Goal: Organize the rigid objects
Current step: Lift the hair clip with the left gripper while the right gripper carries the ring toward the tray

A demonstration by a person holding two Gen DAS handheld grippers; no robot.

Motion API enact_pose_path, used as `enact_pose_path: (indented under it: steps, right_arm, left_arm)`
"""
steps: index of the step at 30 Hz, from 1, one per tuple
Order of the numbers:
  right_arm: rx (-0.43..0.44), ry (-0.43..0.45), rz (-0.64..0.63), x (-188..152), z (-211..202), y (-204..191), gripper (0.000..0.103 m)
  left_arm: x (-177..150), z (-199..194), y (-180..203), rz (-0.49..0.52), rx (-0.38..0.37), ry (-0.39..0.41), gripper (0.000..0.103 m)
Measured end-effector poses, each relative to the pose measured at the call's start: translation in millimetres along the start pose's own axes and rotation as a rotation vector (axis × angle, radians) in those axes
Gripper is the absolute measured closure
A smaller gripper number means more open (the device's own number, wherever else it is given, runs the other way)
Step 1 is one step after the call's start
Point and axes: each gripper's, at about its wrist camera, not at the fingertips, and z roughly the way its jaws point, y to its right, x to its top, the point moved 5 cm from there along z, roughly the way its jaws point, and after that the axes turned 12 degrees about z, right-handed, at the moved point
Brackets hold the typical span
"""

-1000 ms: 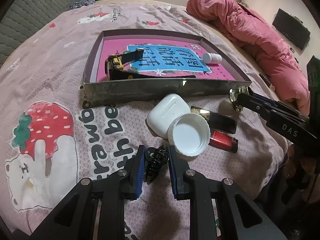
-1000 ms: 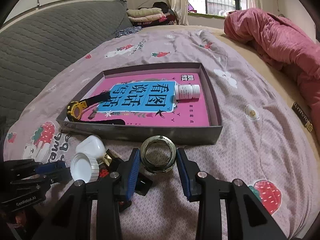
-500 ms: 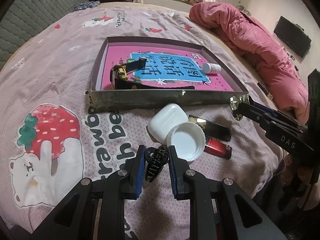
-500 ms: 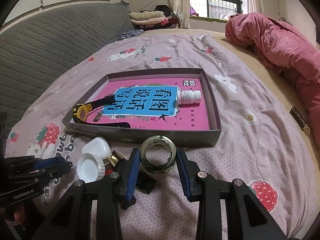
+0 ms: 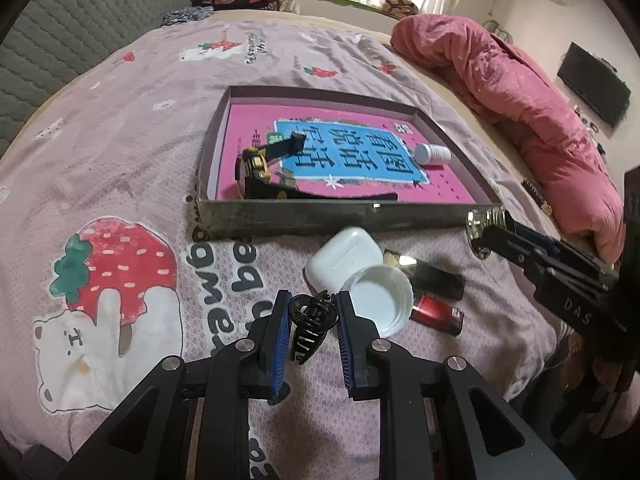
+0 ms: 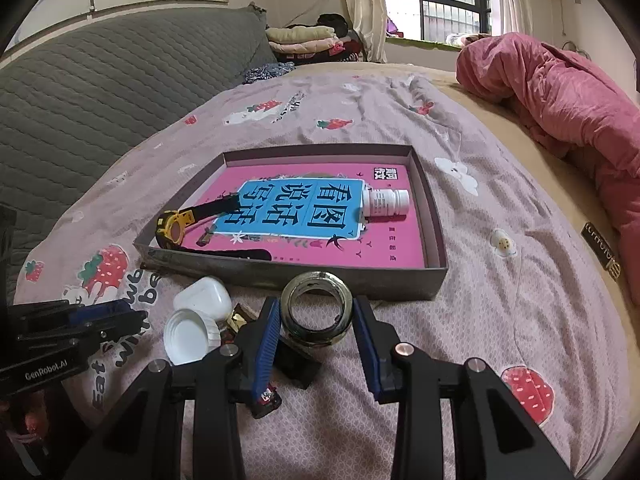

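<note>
My left gripper point(image 5: 310, 312) is shut on a black hair claw clip point(image 5: 310, 320), held just above the bedsheet in front of the box. My right gripper point(image 6: 316, 316) is shut on a round metal-rimmed glass jar point(image 6: 316, 312), its mouth facing the camera. The shallow grey box point(image 6: 304, 276) holds a pink and blue book point(image 6: 316, 216), a yellow and black watch point(image 6: 176, 226) and a small white bottle point(image 6: 386, 202). On the sheet before the box lie a white earbud case point(image 5: 344, 258), a white lid point(image 5: 380, 300), a red lighter point(image 5: 436, 314) and a black and gold lipstick point(image 5: 424, 272).
A bunched pink quilt point(image 6: 560, 96) lies along the bed's right side. A grey padded headboard point(image 6: 100, 80) rises at the left, with folded clothes point(image 6: 304, 38) at the far end by the window. The strawberry-print sheet point(image 5: 120, 160) spreads left of the box.
Both grippers keep their grips. The left wrist view has tilted up a little, so the box and loose items sit lower in frame; the right view has lifted slightly too.
</note>
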Motion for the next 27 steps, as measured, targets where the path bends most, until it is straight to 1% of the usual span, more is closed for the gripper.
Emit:
enact_pose_path:
  steps: [5, 10, 19, 27]
  right_arm:
    - [0.003, 0.015, 0.003, 3.1, -4.1, -0.3, 0.066]
    - [0.001, 0.032, 0.002, 7.6, -7.7, 0.5, 0.066]
    - [-0.004, 0.049, -0.005, 11.6, -10.5, 0.3, 0.066]
    - [-0.012, 0.069, -0.013, 18.0, -14.0, 0.1, 0.066]
  left_arm:
    - [12.2, -6.1, 1.2, -0.016, 0.005, 0.026, 0.081]
    - [23.5, -8.5, 1.4, -0.039, -0.006, 0.045, 0.081]
    - [39.7, -14.1, -7.1, -0.069, 0.001, 0.078, 0.081]
    - [49.5, -12.4, -3.1, -0.055, 0.01, 0.088, 0.081]
